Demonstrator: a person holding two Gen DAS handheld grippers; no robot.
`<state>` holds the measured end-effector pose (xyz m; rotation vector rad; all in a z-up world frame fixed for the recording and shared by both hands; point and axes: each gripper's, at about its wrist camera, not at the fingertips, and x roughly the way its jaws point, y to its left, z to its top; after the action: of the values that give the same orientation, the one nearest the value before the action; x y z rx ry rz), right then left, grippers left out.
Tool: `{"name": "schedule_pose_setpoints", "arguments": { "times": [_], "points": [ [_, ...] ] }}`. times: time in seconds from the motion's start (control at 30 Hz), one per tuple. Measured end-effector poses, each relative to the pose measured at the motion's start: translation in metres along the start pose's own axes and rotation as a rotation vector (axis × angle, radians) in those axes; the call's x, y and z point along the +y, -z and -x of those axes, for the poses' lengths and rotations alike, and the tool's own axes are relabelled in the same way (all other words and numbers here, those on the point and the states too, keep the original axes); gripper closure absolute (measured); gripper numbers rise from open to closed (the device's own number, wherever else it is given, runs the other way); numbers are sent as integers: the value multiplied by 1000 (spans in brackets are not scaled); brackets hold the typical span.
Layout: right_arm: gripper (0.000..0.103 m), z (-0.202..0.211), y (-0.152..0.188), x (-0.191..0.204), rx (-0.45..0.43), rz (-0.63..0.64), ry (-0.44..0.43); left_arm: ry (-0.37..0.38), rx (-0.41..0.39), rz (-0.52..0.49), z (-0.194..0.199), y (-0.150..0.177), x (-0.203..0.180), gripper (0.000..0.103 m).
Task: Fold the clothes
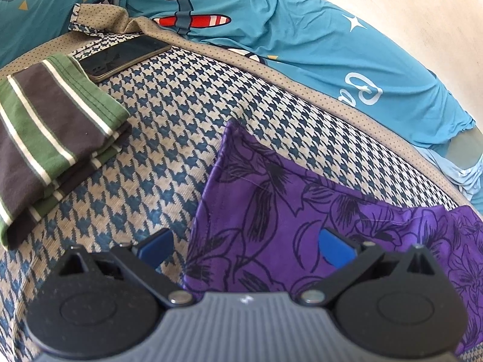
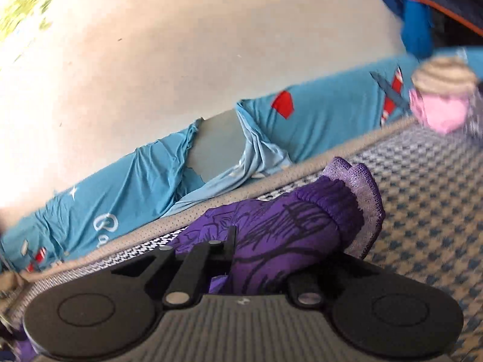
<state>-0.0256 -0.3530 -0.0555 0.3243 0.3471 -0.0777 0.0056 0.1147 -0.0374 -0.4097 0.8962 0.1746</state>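
Far left on the houndstooth mattress [image 1: 169,138]: folded green-and-grey striped garment [image 1: 51,138], with a dark phone [image 1: 123,55] just beyond its far corner. Behind, along the cream wall [image 1: 422,15], teal sheet with aeroplane print [image 1: 241,30]. Nearer and to the right, purple floral cloth [image 1: 271,211] spread flat on the mattress. Left gripper [image 1: 244,249] low over its near-left edge, jaws spread wide, blue pads [image 1: 335,249] bare, one over mattress, one over cloth, gripping nothing. Right gripper [image 2: 229,259] with jaws closed tight on a bunched fold of the same purple cloth [image 2: 286,232], lace-trimmed hem [image 2: 365,199] jutting past to the right, lifted off the mattress [image 2: 422,211]
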Motion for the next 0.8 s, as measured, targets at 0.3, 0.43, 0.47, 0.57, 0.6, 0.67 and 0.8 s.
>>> {"name": "schedule_pose_setpoints", "arguments": {
  "times": [0.3,0.43,0.47,0.57,0.6,0.67,0.8],
  "points": [
    [69,-12,15,-40,170,-178,144,11,17,-49,2,4,-4,0],
    [65,3,9,-50,177,-223,152,-2,18,-105,7,10,-6,0],
    [64,8,9,-51,179,-228,154,-3,19,-119,8,13,-6,0],
    [59,23,10,-46,177,-222,157,-11,32,-153,12,20,-5,0],
    [57,28,12,-43,175,-217,158,-17,37,-159,13,22,-4,0],
    [55,39,14,-37,171,-208,160,-14,44,-142,17,24,2,0],
    [55,61,18,-26,162,-189,164,-22,53,-96,23,26,18,0]
  ]
}}
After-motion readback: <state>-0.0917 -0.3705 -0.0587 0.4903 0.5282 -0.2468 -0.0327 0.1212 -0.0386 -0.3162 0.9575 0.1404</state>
